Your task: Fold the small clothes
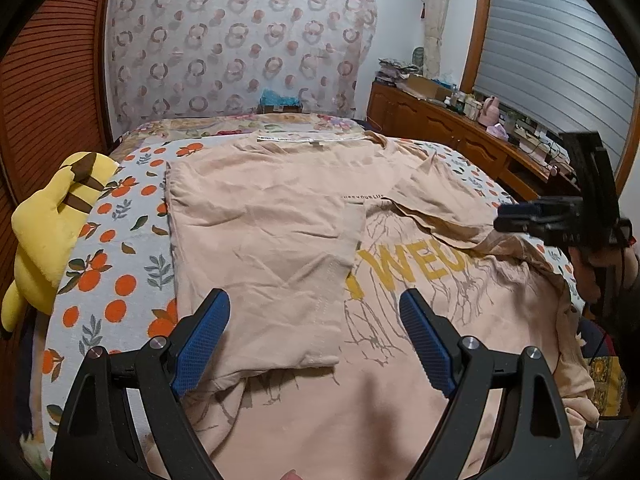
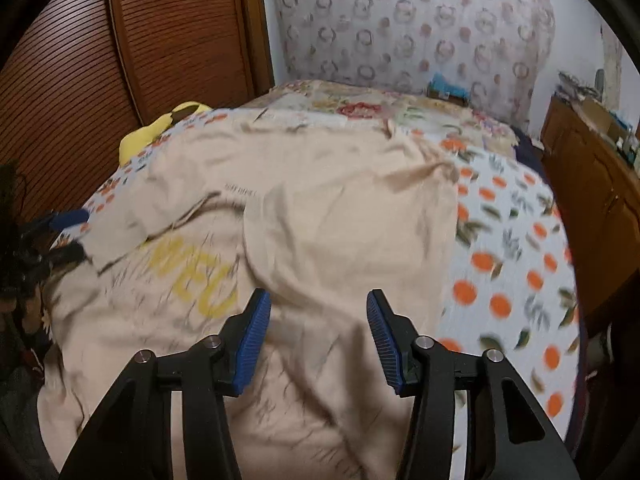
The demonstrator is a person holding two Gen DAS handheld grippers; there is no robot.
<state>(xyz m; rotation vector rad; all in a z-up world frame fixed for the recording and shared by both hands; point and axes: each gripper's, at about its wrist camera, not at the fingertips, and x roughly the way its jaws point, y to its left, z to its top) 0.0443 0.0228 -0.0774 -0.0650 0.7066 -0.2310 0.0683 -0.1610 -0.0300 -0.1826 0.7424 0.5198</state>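
- The left gripper [image 1: 314, 332], nearest the lens, hovers over the shirt with its blue-padded jaws apart, gripping nothing.
- The orange-patterned white bedspread [image 1: 120, 256] covers the bed.
- The peach cotton T-shirt with yellow lettering [image 1: 280, 216] lies flat on it, its left side folded inward.
- The right gripper [image 2: 318, 332] hangs above the shirt's right half, jaws apart.
- A yellow plush toy [image 1: 48, 232] lies at the bed's left edge.
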